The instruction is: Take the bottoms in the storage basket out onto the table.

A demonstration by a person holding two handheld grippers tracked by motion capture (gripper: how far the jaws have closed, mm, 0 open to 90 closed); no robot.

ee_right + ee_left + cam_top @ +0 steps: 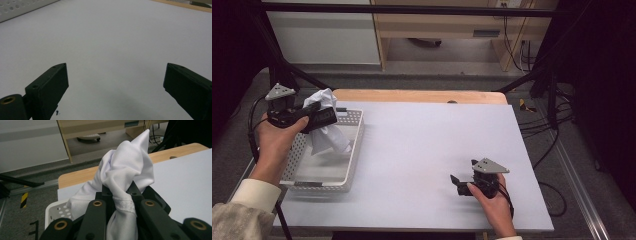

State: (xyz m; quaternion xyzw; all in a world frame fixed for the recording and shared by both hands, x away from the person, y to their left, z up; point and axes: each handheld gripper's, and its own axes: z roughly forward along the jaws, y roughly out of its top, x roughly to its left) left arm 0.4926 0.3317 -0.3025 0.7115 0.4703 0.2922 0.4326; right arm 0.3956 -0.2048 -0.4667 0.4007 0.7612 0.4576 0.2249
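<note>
A bunched white cloth (326, 131) hangs over the white perforated basket (354, 145) at the table's left, lifted clear of the basket floor. My left gripper (329, 116) is shut on the white cloth; in the left gripper view the cloth (127, 170) bulges up out of the clamped jaws of the left gripper (122, 195) and a tail hangs below them. My right gripper (463, 178) rests low over the white table at the front right, held by a hand. In the right gripper view the right gripper (116, 82) stands open with bare table between its jaws.
The table (427, 145) is covered in white, with a wooden edge (422, 96) at the back. Black frame poles (277, 55) and cables (542, 125) flank the table. A corner of the basket (20, 7) shows at the top left of the right gripper view.
</note>
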